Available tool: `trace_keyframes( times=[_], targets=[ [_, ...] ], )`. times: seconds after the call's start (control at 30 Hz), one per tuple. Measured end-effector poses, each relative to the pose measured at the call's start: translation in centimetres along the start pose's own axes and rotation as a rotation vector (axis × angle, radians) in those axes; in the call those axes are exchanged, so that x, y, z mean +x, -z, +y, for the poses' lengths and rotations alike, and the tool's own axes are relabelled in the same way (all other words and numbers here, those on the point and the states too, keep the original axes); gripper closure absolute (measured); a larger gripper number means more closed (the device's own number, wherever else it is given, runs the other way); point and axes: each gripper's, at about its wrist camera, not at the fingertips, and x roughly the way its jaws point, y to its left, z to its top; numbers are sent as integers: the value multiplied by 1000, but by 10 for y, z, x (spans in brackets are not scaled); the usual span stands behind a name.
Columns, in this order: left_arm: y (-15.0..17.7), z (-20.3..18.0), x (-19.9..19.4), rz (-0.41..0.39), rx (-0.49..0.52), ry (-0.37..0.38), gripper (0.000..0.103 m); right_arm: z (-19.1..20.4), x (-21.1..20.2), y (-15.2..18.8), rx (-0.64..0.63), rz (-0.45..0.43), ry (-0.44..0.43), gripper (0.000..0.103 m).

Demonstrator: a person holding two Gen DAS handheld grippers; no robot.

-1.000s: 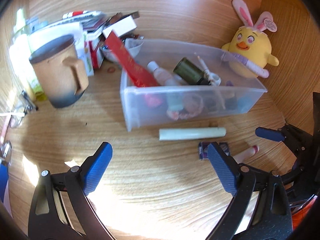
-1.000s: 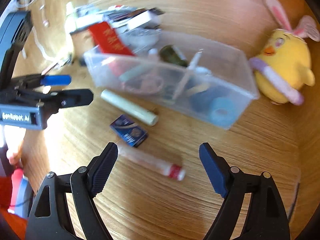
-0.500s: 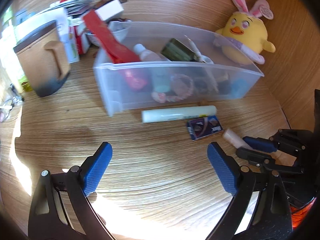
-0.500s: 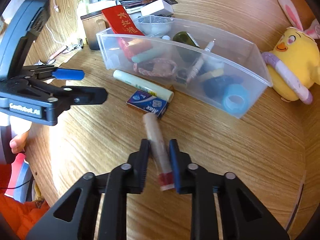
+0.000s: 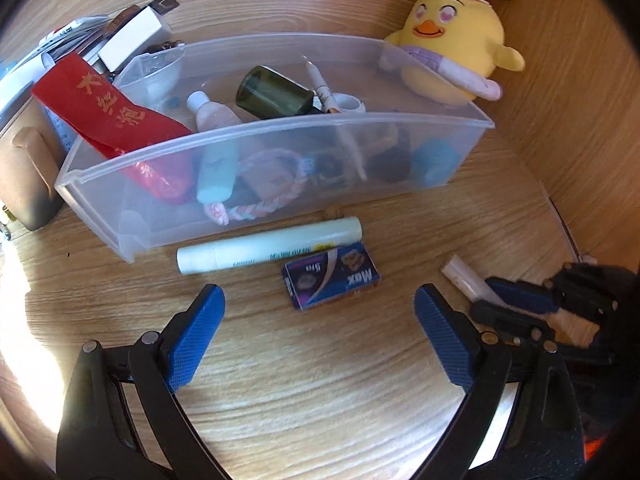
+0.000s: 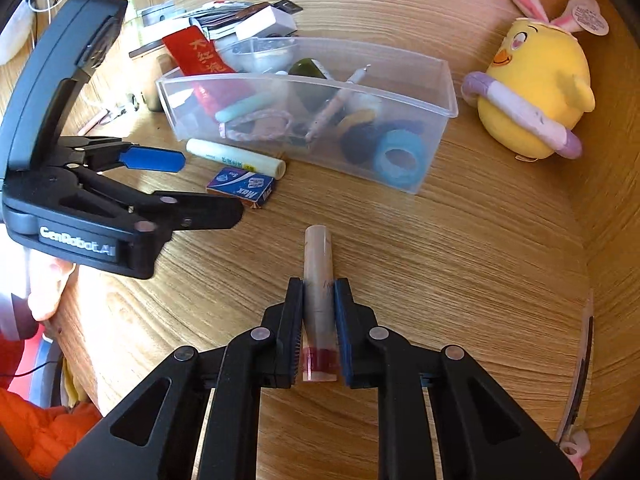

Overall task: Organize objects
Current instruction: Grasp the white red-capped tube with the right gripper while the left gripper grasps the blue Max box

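Now the right gripper point(image 6: 318, 320), wide a second ago, is clamped on the tube point(image 6: 317, 280), apparently still on the desk, bin point(image 6: 400, 184) at one o'clock. The left gripper point(image 5: 318, 336) is kept open, empty.

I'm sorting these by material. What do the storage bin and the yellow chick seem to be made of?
Storage bin: probably plastic, frosted and translucent, since its contents show blurred through the wall. Yellow chick: soft plush fabric, matte and fuzzy, with stitched-looking features.
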Motion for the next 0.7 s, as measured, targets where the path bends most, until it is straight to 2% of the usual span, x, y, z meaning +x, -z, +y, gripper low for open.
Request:
trace_keyframes(
  times=[0.1,0.23,0.33,0.4,0.53,0.7],
  targets=[
    [-3,1,4,-1,-36,-15,7,0,-3,-1,6,-20,-2,89],
    [-3,-4,7,-4,-37,-53,22,-1,-8,-3,24,-46,-11,89],
    [-1,-10,8,-13,-22,-49,25,1,-7,-7,28,-58,-8,89],
    [0,-13,8,-20,-5,-62,31,1,-9,-8,30,-67,-7,89],
    [-1,-16,8,-28,25,-64,53,-1,-11,-11,45,-80,-6,89],
    [-2,-11,5,-31,13,-36,53,-6,-17,-16,82,-106,-10,89]
  ],
)
